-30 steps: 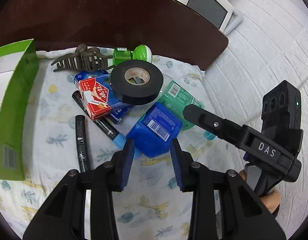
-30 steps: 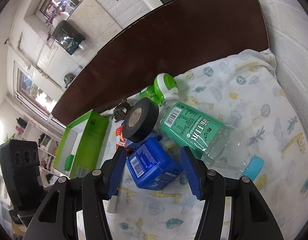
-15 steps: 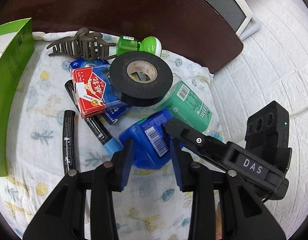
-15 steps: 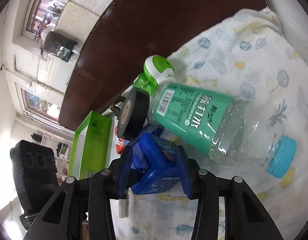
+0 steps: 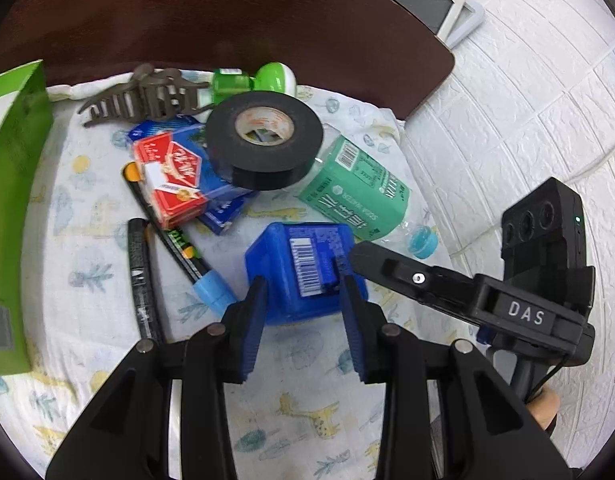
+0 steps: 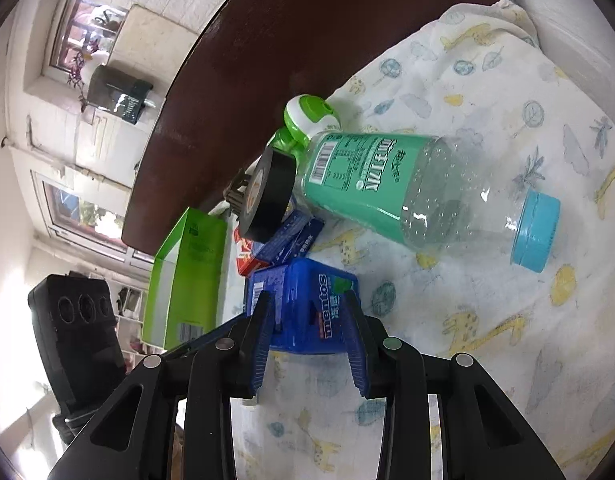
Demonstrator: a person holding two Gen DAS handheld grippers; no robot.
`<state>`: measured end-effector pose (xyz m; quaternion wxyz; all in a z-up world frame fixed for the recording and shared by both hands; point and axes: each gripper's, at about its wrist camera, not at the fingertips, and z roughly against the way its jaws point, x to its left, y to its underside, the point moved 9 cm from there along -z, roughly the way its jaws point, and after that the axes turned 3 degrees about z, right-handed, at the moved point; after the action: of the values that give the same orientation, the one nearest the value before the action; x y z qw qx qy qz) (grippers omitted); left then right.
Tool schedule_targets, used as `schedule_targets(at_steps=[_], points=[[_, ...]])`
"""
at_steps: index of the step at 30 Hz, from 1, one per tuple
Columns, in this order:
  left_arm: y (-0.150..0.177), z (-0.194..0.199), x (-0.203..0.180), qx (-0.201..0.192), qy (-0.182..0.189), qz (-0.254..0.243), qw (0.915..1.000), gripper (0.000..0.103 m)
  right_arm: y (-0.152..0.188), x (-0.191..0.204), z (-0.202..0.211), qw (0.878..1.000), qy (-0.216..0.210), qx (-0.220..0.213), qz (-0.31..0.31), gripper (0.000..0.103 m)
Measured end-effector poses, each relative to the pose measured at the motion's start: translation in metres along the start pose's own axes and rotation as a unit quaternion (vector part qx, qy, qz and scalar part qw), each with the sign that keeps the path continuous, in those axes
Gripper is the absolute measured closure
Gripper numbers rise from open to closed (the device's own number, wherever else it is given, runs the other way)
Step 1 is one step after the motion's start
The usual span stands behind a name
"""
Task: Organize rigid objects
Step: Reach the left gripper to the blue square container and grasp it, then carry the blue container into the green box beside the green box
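A blue mints box (image 6: 303, 280) lies on the patterned cloth (image 6: 467, 340). My right gripper (image 6: 307, 298) has it between its blue pads, and the jaws are closing, with both pads against the box's sides. In the left wrist view the same box (image 5: 307, 248) lies just past my left gripper (image 5: 303, 280). The left jaws stand a narrow gap apart, with nothing between them. One right finger (image 5: 387, 268) reaches over the box from the right. Behind lie a black tape roll (image 5: 263, 152), a green-labelled bottle (image 5: 355, 196) and a red box (image 5: 171, 176).
A green carton (image 5: 15, 200) stands at the left edge of the cloth. A brown hair claw (image 5: 139, 96), a green-and-white bottle (image 5: 251, 80), two black pens (image 5: 141, 276) and blue packs crowd the pile. A dark brown table (image 5: 227, 20) lies behind, a white brick wall at the right.
My right gripper came down around the blue box, rolled, and its jaws narrowed onto the box's sides. My left gripper kept its narrow gap and shifted only a little.
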<state>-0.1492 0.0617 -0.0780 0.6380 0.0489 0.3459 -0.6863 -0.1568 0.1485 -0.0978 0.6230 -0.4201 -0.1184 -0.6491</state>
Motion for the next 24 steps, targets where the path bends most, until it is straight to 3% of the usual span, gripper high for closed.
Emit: schedule_targets(at_steps=[6, 10, 24], points=[[0.007, -0.003, -0.011, -0.01, -0.009, -0.039, 0.9992, 0.072, 0.001, -0.002, -0.006, 1.0, -0.002, 0.004, -0.014, 0.07], [0.008, 0.004, -0.019, -0.027, -0.026, -0.072, 0.9967, 0.072, 0.004, 0.01, 0.001, 0.999, 0.032, -0.012, 0.024, 0.07], [-0.002, 0.068, -0.019, -0.094, -0.054, -0.121, 0.9868, 0.072, 0.005, 0.073, 0.025, 0.995, 0.021, -0.051, 0.087, 0.07]])
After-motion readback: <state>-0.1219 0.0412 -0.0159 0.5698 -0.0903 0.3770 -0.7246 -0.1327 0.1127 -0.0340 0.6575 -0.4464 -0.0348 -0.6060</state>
